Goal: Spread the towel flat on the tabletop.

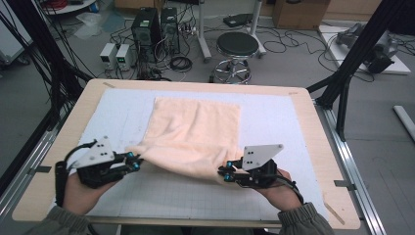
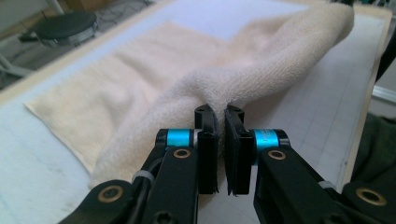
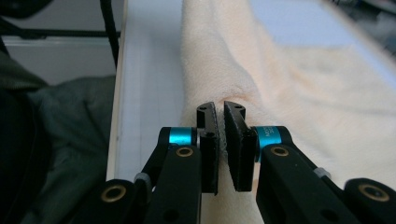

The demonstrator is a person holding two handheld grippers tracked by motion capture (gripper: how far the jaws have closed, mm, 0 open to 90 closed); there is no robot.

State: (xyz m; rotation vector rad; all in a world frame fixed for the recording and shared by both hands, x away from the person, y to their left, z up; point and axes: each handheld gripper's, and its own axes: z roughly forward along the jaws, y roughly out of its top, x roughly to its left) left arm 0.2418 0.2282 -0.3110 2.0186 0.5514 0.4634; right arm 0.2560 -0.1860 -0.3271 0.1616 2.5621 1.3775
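A pale peach towel is lying on the white gridded mat that is covering the wooden table, and it is sitting in the middle of the high view. Its far part is resting flat on the mat, while its near edge is hanging raised between the two pairs of tongs, sagging a little in the lower middle of the frame.

The left tongs, at the lower left of the high view, are gripping the near left corner of the towel. In the left gripper view the left tongs are standing almost closed, with a bunched fold of the towel pinched at their tips; from there the cloth is running in a thick roll toward the upper right of that frame.

The right tongs, at the lower middle-right of the high view, are gripping the near right corner. In the right gripper view the right tongs are also standing narrow, clamped on a thin edge of the towel, which is stretching away toward the top of the frame.

A person's hands in grey-green sleeves are holding both tools from the bottom edge of the high view. Beyond the table, at the top of the frame, a round black stool and two computer towers are standing on the grey floor among loose cables.
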